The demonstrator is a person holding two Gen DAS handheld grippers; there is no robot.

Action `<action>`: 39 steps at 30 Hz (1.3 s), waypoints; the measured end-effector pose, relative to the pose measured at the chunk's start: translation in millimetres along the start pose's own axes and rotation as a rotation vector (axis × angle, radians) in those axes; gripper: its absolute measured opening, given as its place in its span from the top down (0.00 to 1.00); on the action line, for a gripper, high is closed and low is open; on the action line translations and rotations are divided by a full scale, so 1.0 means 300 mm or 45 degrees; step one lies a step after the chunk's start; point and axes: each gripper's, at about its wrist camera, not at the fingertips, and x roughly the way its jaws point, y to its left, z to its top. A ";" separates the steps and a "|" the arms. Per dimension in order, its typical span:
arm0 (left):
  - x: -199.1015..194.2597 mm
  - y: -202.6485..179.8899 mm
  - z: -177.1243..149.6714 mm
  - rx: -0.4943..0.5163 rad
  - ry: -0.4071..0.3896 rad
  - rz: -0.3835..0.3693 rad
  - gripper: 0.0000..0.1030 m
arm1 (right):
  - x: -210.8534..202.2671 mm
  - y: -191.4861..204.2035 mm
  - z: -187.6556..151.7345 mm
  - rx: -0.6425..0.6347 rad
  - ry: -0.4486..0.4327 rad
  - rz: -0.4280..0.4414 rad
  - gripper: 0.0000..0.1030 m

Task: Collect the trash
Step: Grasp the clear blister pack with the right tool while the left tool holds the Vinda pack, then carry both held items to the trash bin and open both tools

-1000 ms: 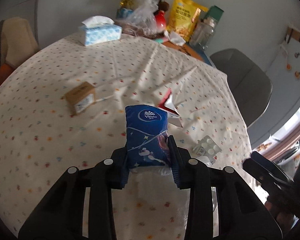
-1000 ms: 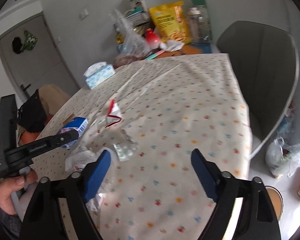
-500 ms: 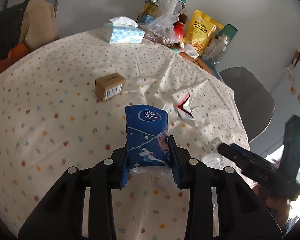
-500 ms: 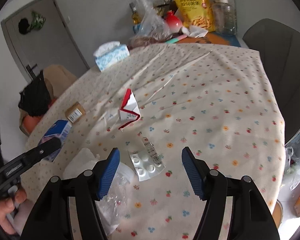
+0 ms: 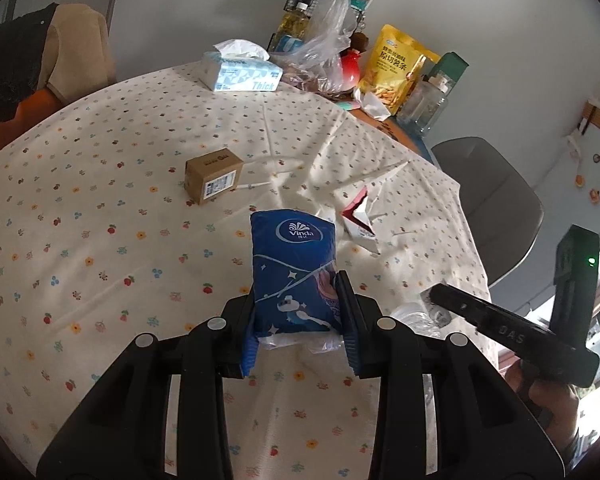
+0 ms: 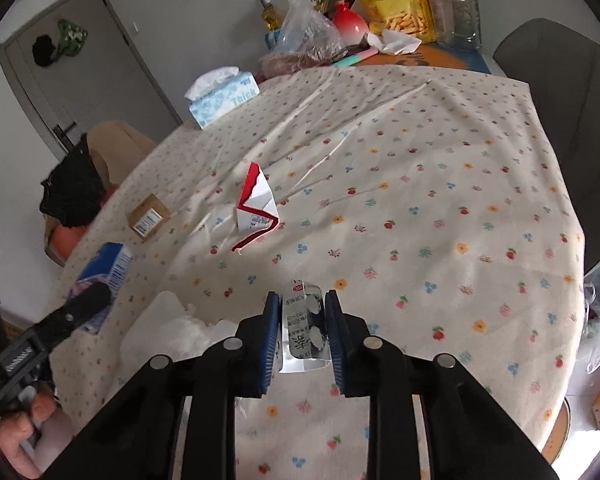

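Note:
My left gripper (image 5: 298,296) is shut on a blue Vinda tissue pack (image 5: 292,256), held above the flower-print tablecloth (image 5: 100,240). In the right wrist view my right gripper (image 6: 302,300) has its jaws closing, and both blue pads press on a silver pill blister pack (image 6: 304,332) low over the cloth. A torn red-and-white carton (image 6: 256,204) and a small brown cardboard box (image 6: 148,216) lie farther out on the table. Crumpled clear plastic and white tissue (image 6: 172,328) lie just left of the right gripper.
A tissue box (image 5: 240,72), a clear plastic bag (image 5: 324,40), a yellow snack bag (image 5: 396,64) and a jar (image 5: 424,108) crowd the table's far side. A grey chair (image 6: 560,92) stands at the right edge. A chair with dark clothes (image 6: 76,192) is on the left.
The right gripper has come down over the blister pack and its jaws have narrowed onto it. The left gripper has shifted sideways, still holding the blue pack.

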 end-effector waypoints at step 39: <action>0.082 -0.712 -0.160 0.414 0.118 -0.332 0.67 | -0.661 -0.573 -0.379 0.406 -0.347 -0.292 0.77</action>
